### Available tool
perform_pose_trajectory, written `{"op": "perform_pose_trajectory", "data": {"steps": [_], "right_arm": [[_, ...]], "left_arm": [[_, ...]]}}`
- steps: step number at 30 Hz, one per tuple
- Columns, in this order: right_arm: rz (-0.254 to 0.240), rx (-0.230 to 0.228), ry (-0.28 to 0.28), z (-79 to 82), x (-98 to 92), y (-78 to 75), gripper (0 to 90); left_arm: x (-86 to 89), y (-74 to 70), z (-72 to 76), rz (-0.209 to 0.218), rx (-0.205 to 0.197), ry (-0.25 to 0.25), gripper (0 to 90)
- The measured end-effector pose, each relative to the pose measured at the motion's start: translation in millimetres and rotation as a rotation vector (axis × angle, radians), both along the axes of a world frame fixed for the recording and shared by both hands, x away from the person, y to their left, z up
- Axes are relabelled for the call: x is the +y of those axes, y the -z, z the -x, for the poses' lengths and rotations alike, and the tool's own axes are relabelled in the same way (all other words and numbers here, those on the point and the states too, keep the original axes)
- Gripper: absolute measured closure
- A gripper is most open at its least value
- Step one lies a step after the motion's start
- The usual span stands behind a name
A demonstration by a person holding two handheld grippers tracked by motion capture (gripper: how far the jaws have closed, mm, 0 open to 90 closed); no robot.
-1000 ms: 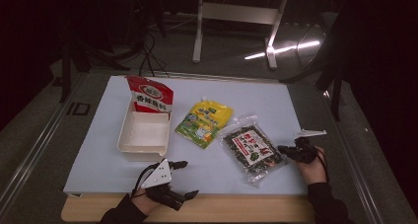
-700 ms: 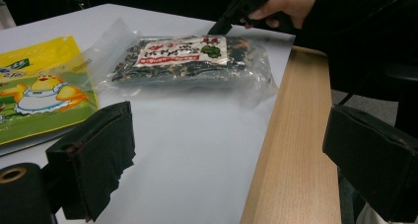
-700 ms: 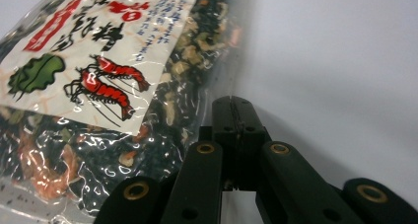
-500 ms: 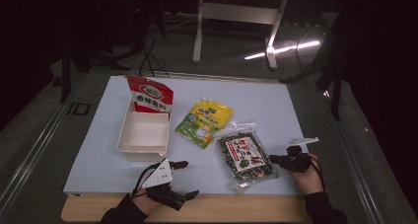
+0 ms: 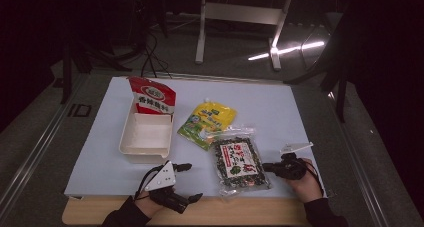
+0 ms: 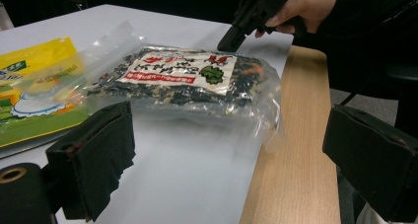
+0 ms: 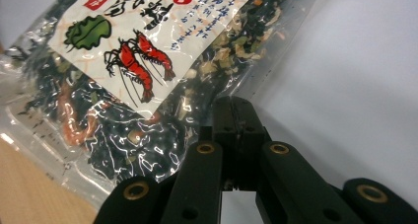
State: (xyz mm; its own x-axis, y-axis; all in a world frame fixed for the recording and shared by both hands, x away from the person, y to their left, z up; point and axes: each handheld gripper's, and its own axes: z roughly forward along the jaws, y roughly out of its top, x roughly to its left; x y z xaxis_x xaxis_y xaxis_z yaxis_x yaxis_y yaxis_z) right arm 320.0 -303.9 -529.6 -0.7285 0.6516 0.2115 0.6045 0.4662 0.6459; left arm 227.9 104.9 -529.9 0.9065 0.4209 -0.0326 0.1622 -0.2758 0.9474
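High view: right gripper (image 5: 265,166), jaws pressed together on the clear edge of the dried-seaweed packet (image 5: 239,161) at its three o'clock; white tray (image 5: 146,136) awaits; left gripper (image 5: 192,182) spread, idle.

Red pouch (image 5: 151,97) – "香辣" legible; seaweed bag (image 5: 238,160) label – characters unreadable

I log the seaweed packet (image 7: 148,61) as clear, glossy, crinkled plastic film with a smooth white printed label, and the yellow pouch (image 5: 207,123) as shiny plastic too. My right gripper (image 7: 234,118) is matt black plastic with brass-coloured rivets. The white mat (image 6: 197,174) looks smooth and matt over the pale wood-grain table edge (image 6: 291,160).
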Motion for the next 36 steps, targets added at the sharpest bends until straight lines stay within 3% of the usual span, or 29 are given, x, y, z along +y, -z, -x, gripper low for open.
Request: {"op": "perform_pose_trajectory", "data": {"steps": [5, 9, 15, 22, 28, 36], "right_arm": [[-0.006, 0.028, -0.028, -0.2, 6.6, 1.5, 90.0], [0.006, 0.012, -0.027, -1.8, 8.0, 0.3, 89.4], [-0.001, -0.050, 0.013, -14.4, 2.8, -16.4, 86.6], [-0.008, -0.115, 0.021, -36.5, 6.6, -35.6, 78.1], [0.001, -0.121, 0.020, -57.4, 13.6, -41.4, 70.5], [0.015, -0.110, 0.025, -81.9, 23.7, -37.0, 64.9]], "left_arm": [[0.6, -0.3, -0.2, 0.002, 0.000, -0.002, 6.5], [0.7, -0.3, -0.3, 0.001, -0.001, -0.002, 6.5], [0.6, -0.2, -0.5, 0.002, 0.000, -0.002, 6.5], [0.3, 0.0, -0.5, 0.000, 0.001, -0.003, 6.5], [0.8, -0.1, -0.5, 0.001, 0.001, -0.003, 6.5], [1.0, -0.2, -0.1, 0.001, 0.000, -0.002, 6.5]]}}
